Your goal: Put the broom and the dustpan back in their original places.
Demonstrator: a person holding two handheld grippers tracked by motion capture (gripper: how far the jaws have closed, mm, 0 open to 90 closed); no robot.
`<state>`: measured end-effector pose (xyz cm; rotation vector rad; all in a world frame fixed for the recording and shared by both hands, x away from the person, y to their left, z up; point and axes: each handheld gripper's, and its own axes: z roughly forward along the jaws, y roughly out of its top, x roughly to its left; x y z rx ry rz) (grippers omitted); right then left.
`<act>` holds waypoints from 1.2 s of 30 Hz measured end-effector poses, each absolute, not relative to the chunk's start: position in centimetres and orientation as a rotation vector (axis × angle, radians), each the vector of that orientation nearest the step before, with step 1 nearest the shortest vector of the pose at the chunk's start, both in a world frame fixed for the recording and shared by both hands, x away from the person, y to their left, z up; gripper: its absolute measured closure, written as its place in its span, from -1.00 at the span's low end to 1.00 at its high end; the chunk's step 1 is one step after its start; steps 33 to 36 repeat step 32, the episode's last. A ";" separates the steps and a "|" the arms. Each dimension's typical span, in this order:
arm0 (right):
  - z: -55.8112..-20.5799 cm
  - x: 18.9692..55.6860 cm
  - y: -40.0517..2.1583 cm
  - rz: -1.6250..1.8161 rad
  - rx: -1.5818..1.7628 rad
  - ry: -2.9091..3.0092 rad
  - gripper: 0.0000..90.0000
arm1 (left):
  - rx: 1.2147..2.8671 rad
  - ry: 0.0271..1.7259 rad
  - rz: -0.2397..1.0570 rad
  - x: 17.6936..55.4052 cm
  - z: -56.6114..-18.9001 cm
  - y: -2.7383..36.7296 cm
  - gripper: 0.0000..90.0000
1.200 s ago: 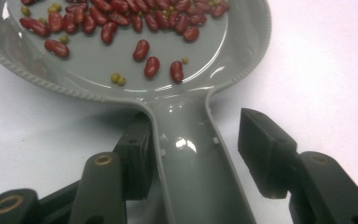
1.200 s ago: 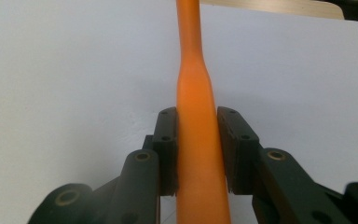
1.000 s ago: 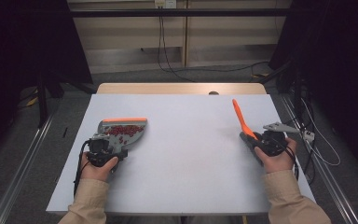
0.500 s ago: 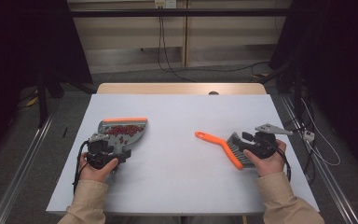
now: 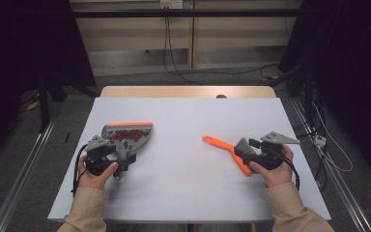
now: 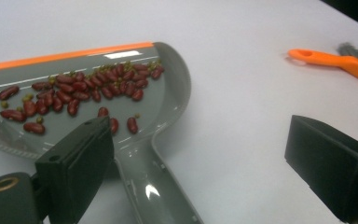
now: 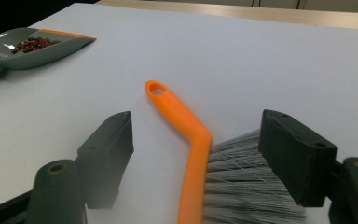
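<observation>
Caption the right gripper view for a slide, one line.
Open right gripper straddles the orange brush lying on the white table; bean-filled dustpan behind.

brush (image 5: 232, 151) laid flat on table | both grippers' fingers just opened, released

Evenly lit white table (image 5: 188, 193) against a dim, dark room; soft shadows, slight glare on the grey dustpan (image 6: 168, 93), near jaws blurred.
</observation>
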<state>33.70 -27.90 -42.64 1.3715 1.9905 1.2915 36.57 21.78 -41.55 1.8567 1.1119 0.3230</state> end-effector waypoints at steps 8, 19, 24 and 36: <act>-43.1 32.7 -28.1 1.303 1.349 2.002 -0.54 | 1.886 0.984 0.295 36.0 -41.6 22.4 -0.85; -44.3 31.1 -28.8 1.282 1.337 2.042 -0.61 | 1.899 0.940 0.273 35.2 -42.4 23.9 -0.86; -44.5 30.5 -29.2 1.292 1.317 2.025 -0.61 | 1.883 0.919 0.278 34.9 -42.5 24.0 -0.86; -44.8 30.1 -29.6 1.288 1.315 2.029 -0.61 | 1.889 0.908 0.287 34.8 -42.8 24.0 -0.86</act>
